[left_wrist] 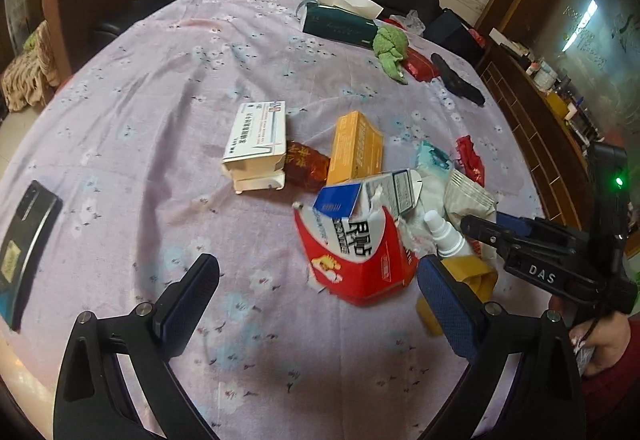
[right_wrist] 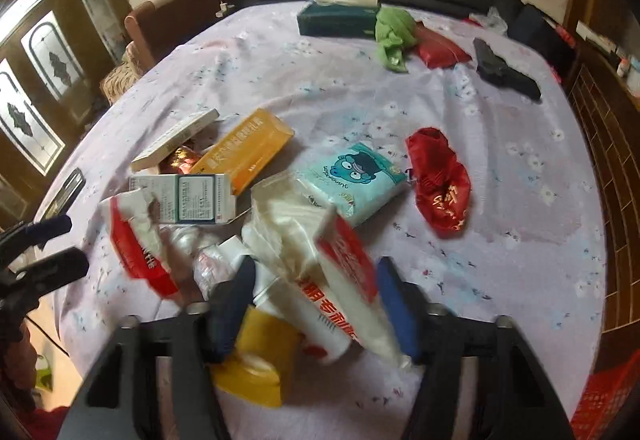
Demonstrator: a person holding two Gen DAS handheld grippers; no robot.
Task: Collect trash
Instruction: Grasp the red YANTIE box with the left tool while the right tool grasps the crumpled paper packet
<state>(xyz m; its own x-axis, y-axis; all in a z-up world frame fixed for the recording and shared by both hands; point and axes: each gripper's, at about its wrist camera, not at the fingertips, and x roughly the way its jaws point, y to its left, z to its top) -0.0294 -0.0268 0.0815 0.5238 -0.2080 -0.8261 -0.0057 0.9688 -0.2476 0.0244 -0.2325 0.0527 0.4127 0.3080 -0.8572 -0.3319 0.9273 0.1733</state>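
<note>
While the right gripper [right_wrist: 316, 304] jaws bracket the white tube [right_wrist: 336, 304], pinch unconfirmed, left gripper [left_wrist: 320, 304] spread; next: squeeze, lift.

The lilac flowered tablecloth [left_wrist: 152, 88] lies bare across its whole left and near part, so a gripper could pass there freely; only a flat black phone [left_wrist: 24, 240] lies at the far left edge. The middle right is crowded: a white printed medicine carton [left_wrist: 258, 138], an orange cardboard box [left_wrist: 356, 148] and a torn red-and-white carton [left_wrist: 356, 260] lie close together, some overlapping. Beyond them a dark green tissue box [right_wrist: 336, 20], a crumpled green cloth [right_wrist: 394, 30] and a black handle-shaped object [right_wrist: 504, 70] block the far side. A crinkled red foil wrapper [right_wrist: 440, 184] lies alone, with bare cloth to its right.
</note>
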